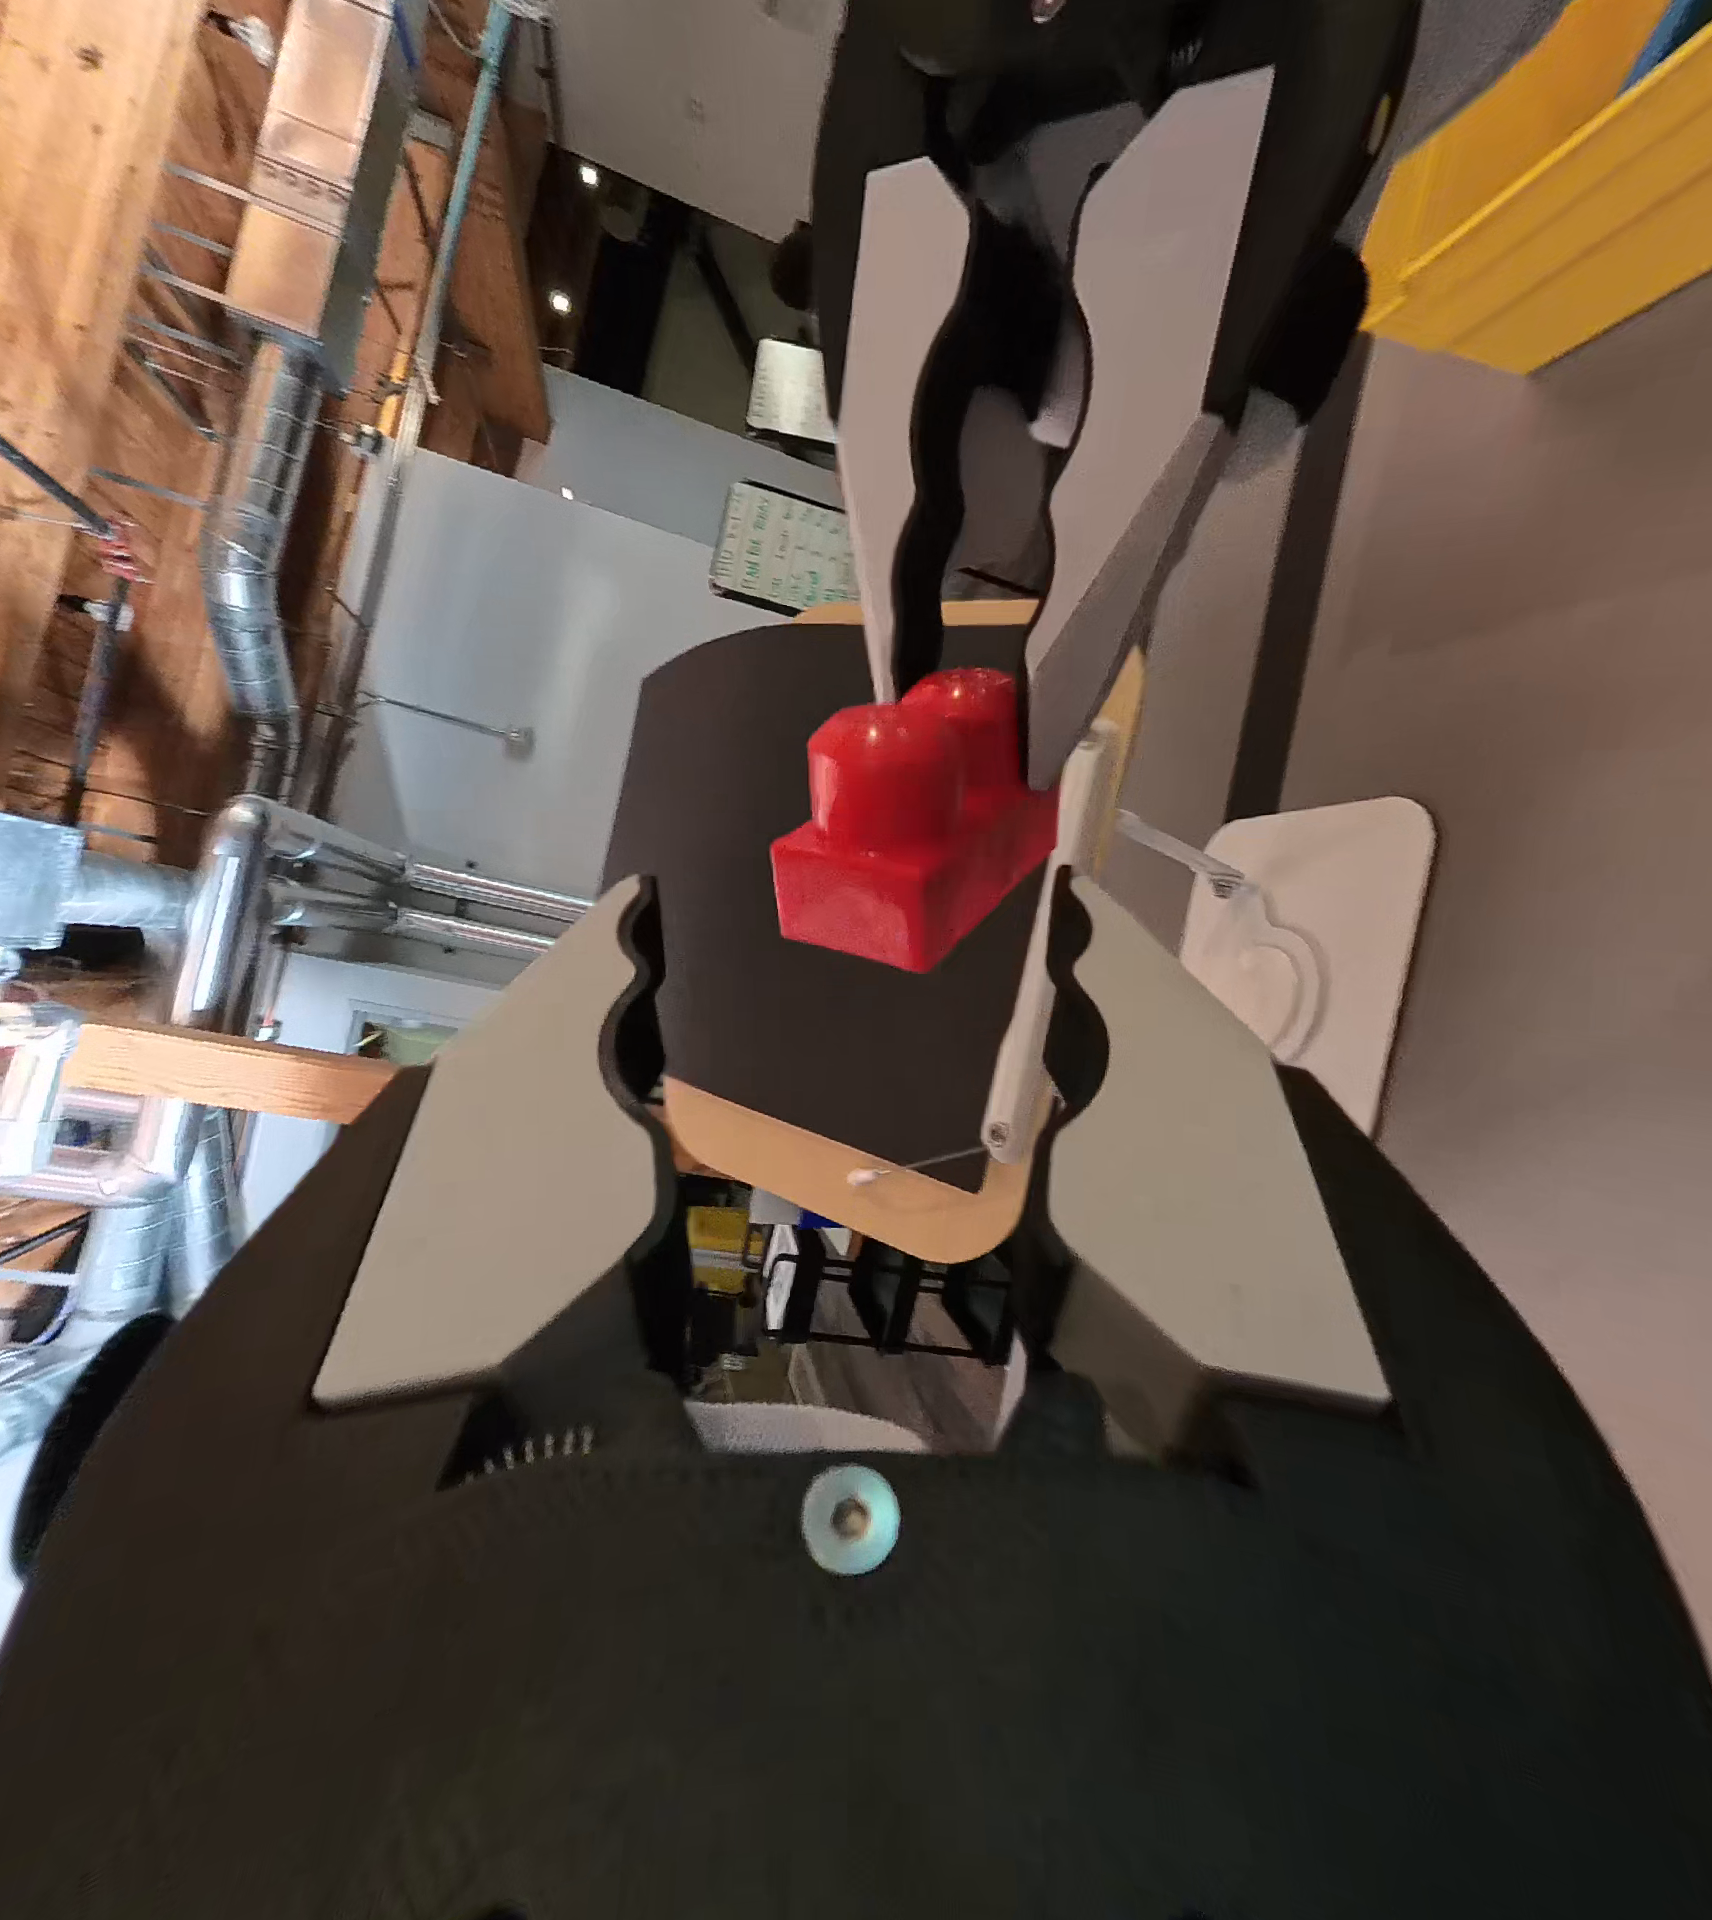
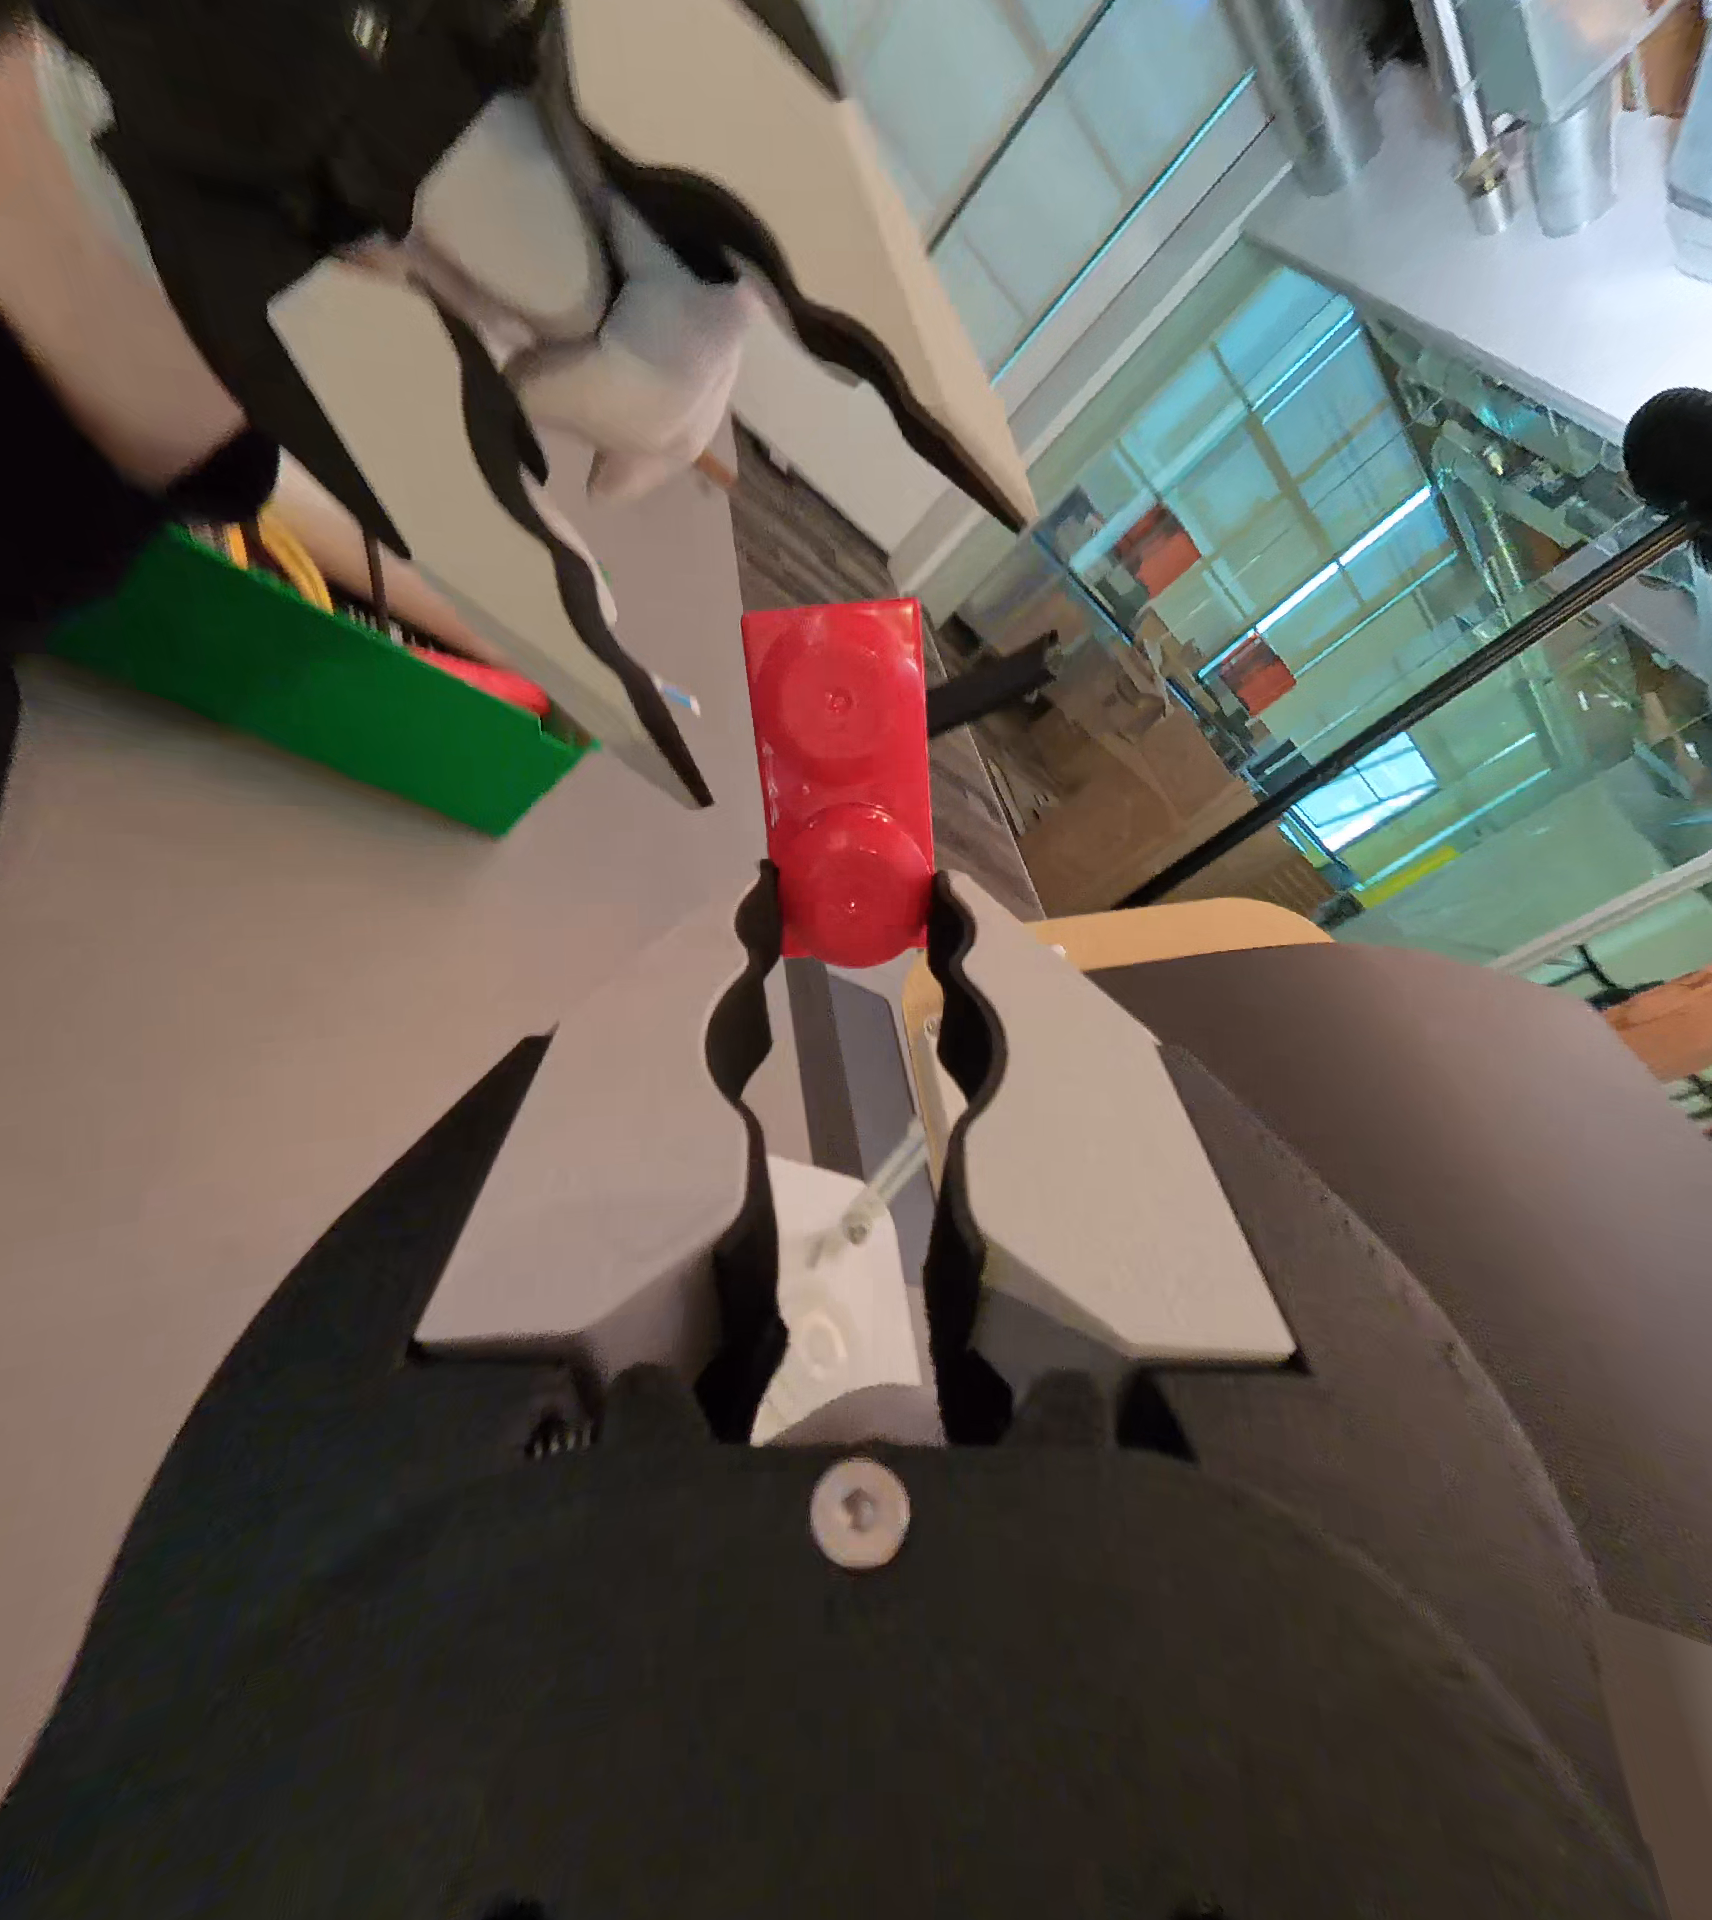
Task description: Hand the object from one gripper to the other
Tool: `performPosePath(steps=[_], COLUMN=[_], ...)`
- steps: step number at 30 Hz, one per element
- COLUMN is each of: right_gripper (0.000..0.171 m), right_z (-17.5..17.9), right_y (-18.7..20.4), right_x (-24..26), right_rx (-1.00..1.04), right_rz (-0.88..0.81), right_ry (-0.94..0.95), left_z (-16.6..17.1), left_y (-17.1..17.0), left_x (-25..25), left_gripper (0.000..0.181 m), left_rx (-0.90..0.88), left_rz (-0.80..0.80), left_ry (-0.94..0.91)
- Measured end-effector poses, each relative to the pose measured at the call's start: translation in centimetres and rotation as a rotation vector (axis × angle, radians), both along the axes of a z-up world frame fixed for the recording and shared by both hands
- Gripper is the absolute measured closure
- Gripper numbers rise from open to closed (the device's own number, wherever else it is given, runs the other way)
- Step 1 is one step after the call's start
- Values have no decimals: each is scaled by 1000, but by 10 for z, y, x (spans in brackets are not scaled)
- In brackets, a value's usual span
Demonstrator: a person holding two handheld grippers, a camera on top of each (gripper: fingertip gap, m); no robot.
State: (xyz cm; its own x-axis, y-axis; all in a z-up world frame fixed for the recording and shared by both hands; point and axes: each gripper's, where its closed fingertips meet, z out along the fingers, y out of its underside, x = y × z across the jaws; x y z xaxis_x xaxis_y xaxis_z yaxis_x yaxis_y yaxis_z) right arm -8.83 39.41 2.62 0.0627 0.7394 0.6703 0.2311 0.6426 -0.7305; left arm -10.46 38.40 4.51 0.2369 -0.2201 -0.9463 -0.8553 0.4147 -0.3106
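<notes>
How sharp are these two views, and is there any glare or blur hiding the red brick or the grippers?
Left wrist view: the red brick is sharp with small highlights on its studs; the room on the left smears, edges bend. Right wrist view: the brick is crisp in the right gripper; the left gripper above it is motion-blurred, as is the green bin. No glare hides either grip.

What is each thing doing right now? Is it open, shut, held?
Red brick: held in the air, by one end.
Right gripper: jaws shut on the brick.
Left gripper: jaws open, not touching the brick.
Green bin: on the table, open, stuff inside.
</notes>
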Motion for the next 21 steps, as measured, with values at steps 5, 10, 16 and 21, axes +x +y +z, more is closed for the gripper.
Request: performPosePath(steps=[5,10,16,21], right_gripper=[145,145,145,146], right_z=[16,22,18,12], right_y=[11,19,25,25], right_x=[6,6,5,1], right_rx=[-236,-460,-568,-592], right_rz=[71,128,118,105], right_ry=[157,235,221,185], left_z=[14,25,23,17], left_y=[15,35,48,58], left_x=[7,22,34,32], left_gripper=[88,77,85,107], left_rx=[145,329,456,464], left_rz=[33,96,135,168], left_ry=[-18,-21,-8,3])
